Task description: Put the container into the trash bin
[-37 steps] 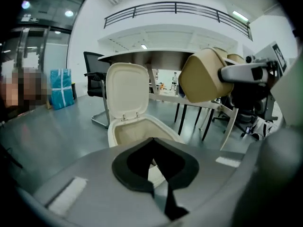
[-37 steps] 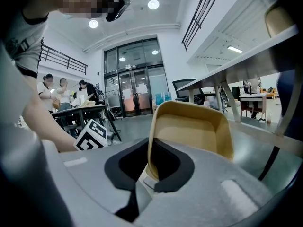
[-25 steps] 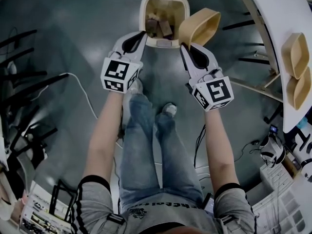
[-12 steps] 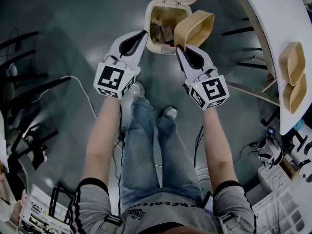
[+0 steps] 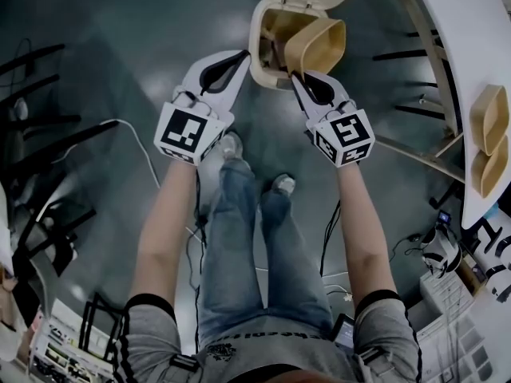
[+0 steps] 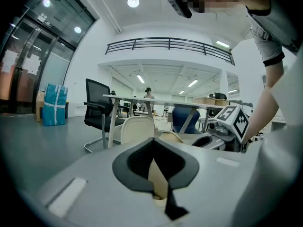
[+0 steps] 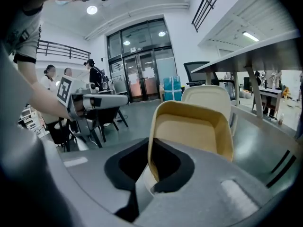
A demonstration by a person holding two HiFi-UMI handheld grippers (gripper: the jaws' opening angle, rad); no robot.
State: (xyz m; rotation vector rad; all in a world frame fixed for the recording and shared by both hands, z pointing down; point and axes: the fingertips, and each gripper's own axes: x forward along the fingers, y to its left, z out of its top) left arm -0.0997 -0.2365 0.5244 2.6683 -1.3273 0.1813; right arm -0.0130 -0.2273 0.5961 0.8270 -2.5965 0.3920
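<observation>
While over bin [image 5: 258, 54], container [image 5: 318, 45] mouth toward right tool [image 5: 299, 76]

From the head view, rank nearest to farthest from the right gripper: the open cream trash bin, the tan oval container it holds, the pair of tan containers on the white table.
1. Tan oval container: clamped in the right gripper, over the bin's mouth.
2. Open cream trash bin: just ahead, slightly left.
3. Pair of tan containers: far right, on the white table.
</observation>
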